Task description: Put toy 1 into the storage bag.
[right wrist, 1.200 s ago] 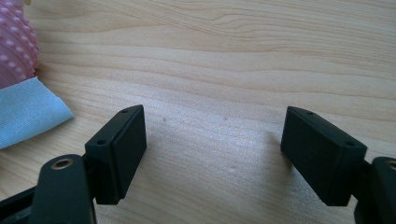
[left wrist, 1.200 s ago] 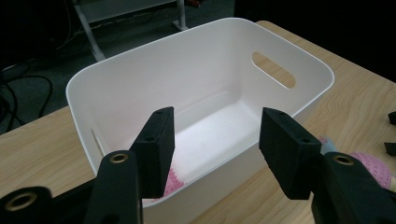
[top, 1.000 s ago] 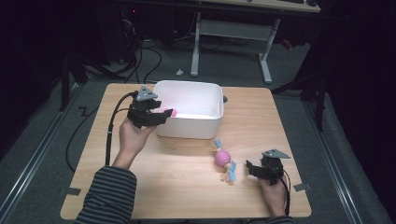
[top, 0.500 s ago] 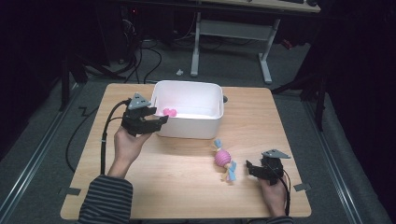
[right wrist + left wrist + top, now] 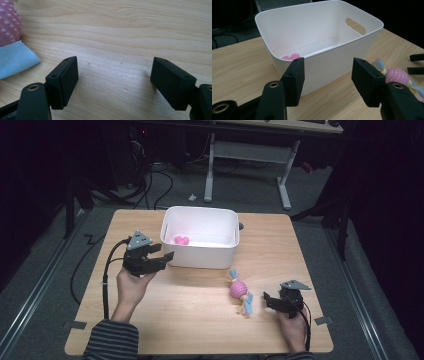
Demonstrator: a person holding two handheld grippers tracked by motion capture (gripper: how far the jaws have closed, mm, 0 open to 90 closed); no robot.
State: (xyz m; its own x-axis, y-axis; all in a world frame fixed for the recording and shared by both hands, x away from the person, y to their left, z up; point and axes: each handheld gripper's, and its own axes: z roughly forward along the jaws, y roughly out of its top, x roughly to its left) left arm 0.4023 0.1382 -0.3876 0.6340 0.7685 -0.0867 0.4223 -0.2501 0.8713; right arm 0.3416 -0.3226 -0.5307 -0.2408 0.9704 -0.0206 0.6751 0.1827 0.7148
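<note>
In the high view the left tool point(image 5: 161, 260) sits left of centre, held in a hand whose striped sleeve enters at the bottom edge; it hangs above the counter point(image 5: 150, 320), pointing right toward the near left corner of the white bin point(image 5: 200, 257). Its jaws stand apart with nothing between them, and its own view shows the bin's wall just beyond the pads point(image 5: 294, 80).

The right tool point(image 5: 267, 300) rests low at the lower right of the high view, gripped by a hand coming up from the bottom edge and aimed left. Its jaws are spread wide and empty over bare wood.

A small pink spiky ball point(image 5: 181, 240) lies on the bin's floor, at its left side. A larger pink knobbed ball toy point(image 5: 238, 290) with pale blue cloth ends lies on the counter just left of the right tool, below the bin's right corner. Nothing stands between that tool and the toy.

In the left gripper view the bin's near rim hides most of the small ball point(image 5: 291, 57), and the right jaw covers part of the toy point(image 5: 397, 75). In the right gripper view the toy point(image 5: 8, 22) is cut off at the upper left edge.
</note>
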